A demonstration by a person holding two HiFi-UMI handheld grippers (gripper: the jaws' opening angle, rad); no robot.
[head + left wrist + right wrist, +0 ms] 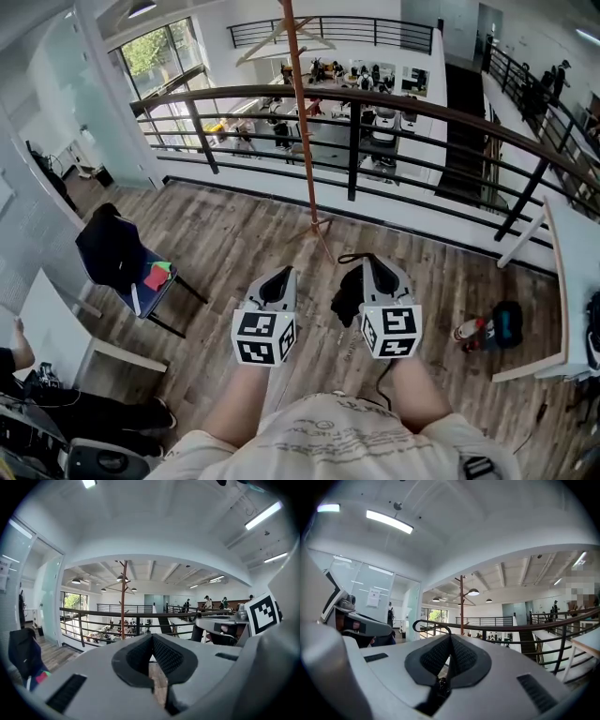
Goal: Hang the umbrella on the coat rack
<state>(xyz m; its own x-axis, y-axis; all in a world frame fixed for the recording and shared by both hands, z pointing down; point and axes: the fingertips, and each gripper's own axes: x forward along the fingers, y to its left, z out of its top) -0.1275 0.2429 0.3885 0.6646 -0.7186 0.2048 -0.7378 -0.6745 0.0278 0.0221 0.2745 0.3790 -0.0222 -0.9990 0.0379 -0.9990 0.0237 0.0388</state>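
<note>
I see a rust-orange coat rack (302, 122) and a black umbrella (348, 295). My left gripper (279, 275) and right gripper (375, 264) are pale grey, with black-and-white square markers (263, 337). The floor (234, 234) is grey-brown wood grain, the chair (111, 248) navy.

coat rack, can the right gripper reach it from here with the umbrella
Probably not yet: the coat rack stands further ahead by the railing, away from the right gripper and its umbrella. Only bare floor lies between them.

Black umbrella (348, 295) (folded) near coat rack (302, 122)
</note>
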